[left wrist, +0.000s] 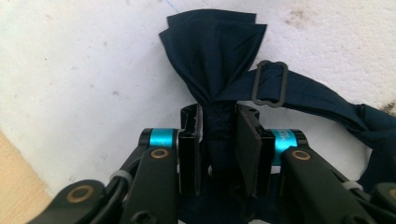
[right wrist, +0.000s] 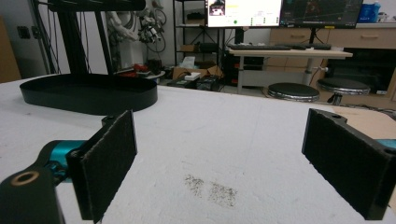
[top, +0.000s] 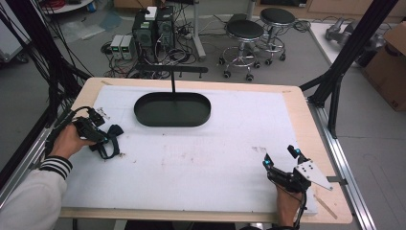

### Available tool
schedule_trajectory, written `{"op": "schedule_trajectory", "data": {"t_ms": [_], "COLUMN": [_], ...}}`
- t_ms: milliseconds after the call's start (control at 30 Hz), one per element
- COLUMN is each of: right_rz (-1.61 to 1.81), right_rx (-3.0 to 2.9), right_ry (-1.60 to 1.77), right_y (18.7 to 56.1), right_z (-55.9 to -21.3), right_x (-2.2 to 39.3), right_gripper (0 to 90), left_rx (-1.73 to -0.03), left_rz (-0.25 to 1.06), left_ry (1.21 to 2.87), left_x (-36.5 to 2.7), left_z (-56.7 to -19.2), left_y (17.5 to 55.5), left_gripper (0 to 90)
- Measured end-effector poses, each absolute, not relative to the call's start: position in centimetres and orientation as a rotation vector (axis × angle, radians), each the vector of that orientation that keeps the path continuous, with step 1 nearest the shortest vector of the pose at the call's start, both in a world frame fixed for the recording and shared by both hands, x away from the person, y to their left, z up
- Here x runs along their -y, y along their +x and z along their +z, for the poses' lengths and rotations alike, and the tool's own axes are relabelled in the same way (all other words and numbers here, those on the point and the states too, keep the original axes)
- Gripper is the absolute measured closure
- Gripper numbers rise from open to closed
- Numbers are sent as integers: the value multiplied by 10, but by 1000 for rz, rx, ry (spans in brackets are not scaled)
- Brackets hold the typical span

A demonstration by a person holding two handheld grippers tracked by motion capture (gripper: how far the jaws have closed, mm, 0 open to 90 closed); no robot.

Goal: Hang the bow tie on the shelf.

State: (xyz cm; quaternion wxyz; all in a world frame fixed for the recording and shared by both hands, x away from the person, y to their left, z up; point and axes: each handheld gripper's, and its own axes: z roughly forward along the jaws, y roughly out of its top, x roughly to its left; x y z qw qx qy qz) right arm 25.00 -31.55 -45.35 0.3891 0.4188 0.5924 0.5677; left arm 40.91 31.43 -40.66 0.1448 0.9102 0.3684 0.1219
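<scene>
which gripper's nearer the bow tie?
Left. The left gripper is shut on the bow tie at its knot; the right gripper sits open across the table's near right corner.

No legible text, label, brand or number on anything.

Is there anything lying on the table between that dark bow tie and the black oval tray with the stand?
Nothing visible. The left hand-held gripper is shut on the bow tie near the table's left edge, and the white mat between it and the black tray looks bare apart from faint smudges.
</scene>
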Motion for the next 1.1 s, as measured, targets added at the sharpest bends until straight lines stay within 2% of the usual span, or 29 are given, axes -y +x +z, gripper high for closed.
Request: {"op": "schedule_trajectory", "data": {"t_ms": [467,667,933,1100], "right_rz": [1444,1444,1441,1442], "right_rx": [-1506,-1506,-1507,-1509], "right_ry": [1061,1061,1059,1063], "right_y": [250,250,250,250], "right_z": [-454,-454,-454,-454], "right_x": [316,316,316,315], "right_gripper": [92,92,92,92], "left_rx": [-1064,-1078,-1062,-1033], "left_rz": [367,369,458,523], "left_ry": [2546,2409,2223,1999], "left_x": [-318,-330,-338,-339], "left_z": [-402,-397,-384,-368], "left_y": [406,401,395,390], "left_gripper": [753,753,752,752]}}
